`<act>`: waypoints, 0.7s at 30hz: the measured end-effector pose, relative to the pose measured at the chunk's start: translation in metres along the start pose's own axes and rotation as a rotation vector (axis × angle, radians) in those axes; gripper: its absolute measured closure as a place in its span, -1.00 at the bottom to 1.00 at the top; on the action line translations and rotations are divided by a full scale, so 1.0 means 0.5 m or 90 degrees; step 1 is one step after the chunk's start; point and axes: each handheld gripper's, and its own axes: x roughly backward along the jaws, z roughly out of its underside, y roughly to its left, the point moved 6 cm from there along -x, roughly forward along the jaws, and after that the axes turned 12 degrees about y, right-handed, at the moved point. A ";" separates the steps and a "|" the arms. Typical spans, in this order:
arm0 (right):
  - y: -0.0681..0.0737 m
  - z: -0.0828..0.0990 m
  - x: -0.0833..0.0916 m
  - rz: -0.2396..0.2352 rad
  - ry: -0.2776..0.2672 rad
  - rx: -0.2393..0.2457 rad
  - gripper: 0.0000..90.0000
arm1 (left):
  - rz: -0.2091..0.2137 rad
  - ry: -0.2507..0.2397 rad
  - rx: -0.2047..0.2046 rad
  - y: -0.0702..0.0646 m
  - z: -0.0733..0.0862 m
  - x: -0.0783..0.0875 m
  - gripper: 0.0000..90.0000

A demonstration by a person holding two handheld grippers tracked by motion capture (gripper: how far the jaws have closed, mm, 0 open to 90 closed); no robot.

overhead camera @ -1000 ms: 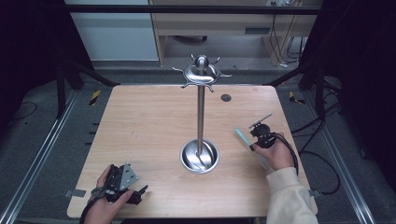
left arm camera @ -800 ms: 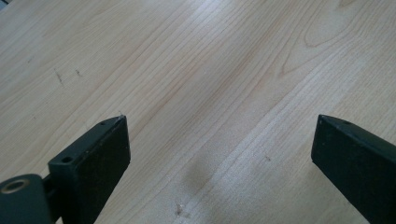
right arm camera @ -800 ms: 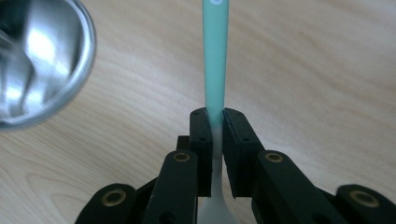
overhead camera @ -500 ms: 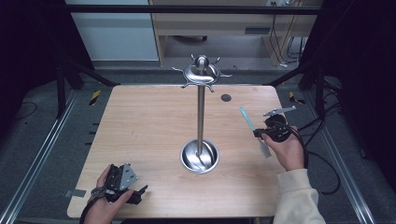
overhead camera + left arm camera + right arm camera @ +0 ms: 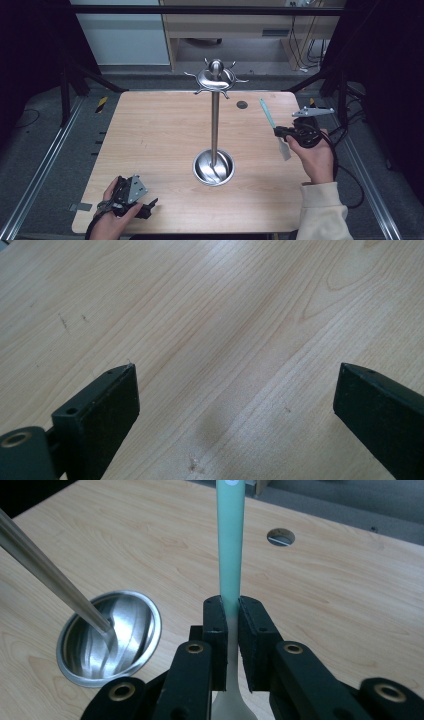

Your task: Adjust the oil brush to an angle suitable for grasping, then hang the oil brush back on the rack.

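Right gripper pinching a spatula above the table's right side; left gripper idle at the near left corner.

Nearest, the left gripper point(image 5: 147, 206) rests in a hand point(image 5: 112, 220) on the table point(image 5: 150, 135), jaws spread wide over bare wood with nothing between them. Centre, the stand's point(image 5: 215, 120) round steel base sits on the wood, its pole rising to a hooked crown at the far edge. Right of it, the right gripper point(image 5: 230, 612), held in a hand point(image 5: 316, 157), has its jaws pressed onto the spatula point(image 5: 230, 545), green handle pointing far, pale blade toward the near side. Farther off, a round hole point(image 5: 242, 104) in the tabletop.
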 end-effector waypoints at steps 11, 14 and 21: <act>0.034 -0.037 0.074 0.005 -0.098 0.045 0.84 | -0.002 0.001 0.000 0.000 0.000 0.000 -0.91; 0.041 -0.041 0.085 -0.006 -0.113 0.044 0.84 | -0.001 0.001 -0.002 -0.001 0.000 0.000 -0.91; 0.044 -0.043 0.090 -0.008 -0.123 0.045 0.84 | -0.003 0.000 0.000 0.001 0.000 0.000 -0.91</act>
